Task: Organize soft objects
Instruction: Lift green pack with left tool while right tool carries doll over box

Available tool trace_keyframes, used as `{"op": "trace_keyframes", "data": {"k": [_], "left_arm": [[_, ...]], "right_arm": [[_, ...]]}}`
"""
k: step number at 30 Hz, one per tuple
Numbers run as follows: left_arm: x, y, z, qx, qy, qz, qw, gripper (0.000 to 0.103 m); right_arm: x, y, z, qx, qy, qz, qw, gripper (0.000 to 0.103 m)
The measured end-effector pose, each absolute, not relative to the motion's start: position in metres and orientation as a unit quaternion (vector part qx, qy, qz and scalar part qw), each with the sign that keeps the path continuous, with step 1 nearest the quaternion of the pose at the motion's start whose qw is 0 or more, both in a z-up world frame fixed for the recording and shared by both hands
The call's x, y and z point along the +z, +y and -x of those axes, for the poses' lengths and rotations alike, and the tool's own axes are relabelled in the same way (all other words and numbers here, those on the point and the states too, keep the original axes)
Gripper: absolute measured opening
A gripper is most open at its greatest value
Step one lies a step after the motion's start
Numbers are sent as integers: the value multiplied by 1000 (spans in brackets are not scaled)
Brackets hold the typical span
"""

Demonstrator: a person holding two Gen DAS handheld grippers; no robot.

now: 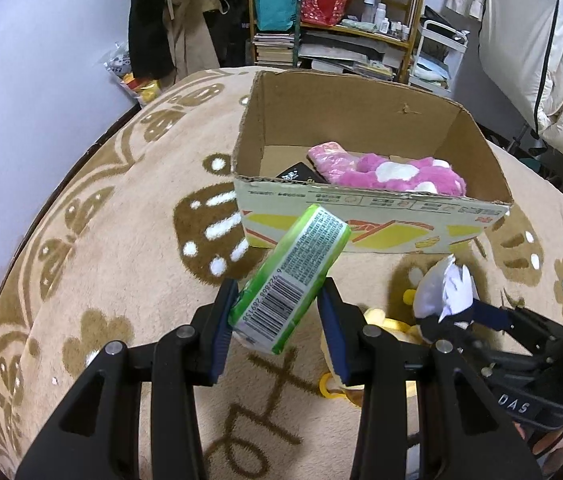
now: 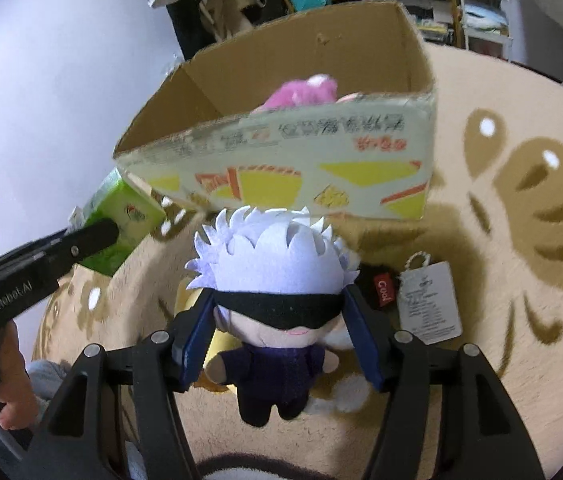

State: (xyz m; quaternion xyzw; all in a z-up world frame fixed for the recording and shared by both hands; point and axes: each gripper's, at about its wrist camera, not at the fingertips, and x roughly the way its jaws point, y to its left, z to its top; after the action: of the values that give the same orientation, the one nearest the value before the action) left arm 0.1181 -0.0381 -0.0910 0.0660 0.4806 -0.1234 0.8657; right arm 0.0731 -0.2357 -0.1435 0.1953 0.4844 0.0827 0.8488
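Your left gripper [image 1: 277, 320] pinched a green plastic tissue pack [image 1: 289, 276], its long axis angled toward the open cardboard box [image 1: 361, 216] just ahead. Your right gripper [image 2: 277, 320] clasped a white-haired plush doll [image 2: 277, 296] by the head, equally near.

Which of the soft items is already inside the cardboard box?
The pink plush with white spots lies in the cardboard box. The green tissue pack and the white-haired doll are each in a gripper, outside it.

Pointing both grippers steeply downward; left gripper [image 1: 277, 316] clamping its jaws on a load, right gripper [image 2: 277, 330] pinching another between its jaws; bare hand [image 2: 5, 384] gripping the left handle.
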Motion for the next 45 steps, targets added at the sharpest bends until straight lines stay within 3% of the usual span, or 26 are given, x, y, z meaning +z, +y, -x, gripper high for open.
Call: {"op": "trace_keyframes", "data": {"k": [21,31,45], "left_arm": [[-91,-36,-121,-118,482,-55,866,39],[-88,-34,-120,-109,475,-54,871,39],[-57,-22,-110,-90,414,-29,906,39]], "right_arm": [[-136,-203,-85,70,457,-109,880,67],[-132,-203,-86,58,447,-91,888,60],[-62,-226,-46,48,320,-130,937,60]]}}
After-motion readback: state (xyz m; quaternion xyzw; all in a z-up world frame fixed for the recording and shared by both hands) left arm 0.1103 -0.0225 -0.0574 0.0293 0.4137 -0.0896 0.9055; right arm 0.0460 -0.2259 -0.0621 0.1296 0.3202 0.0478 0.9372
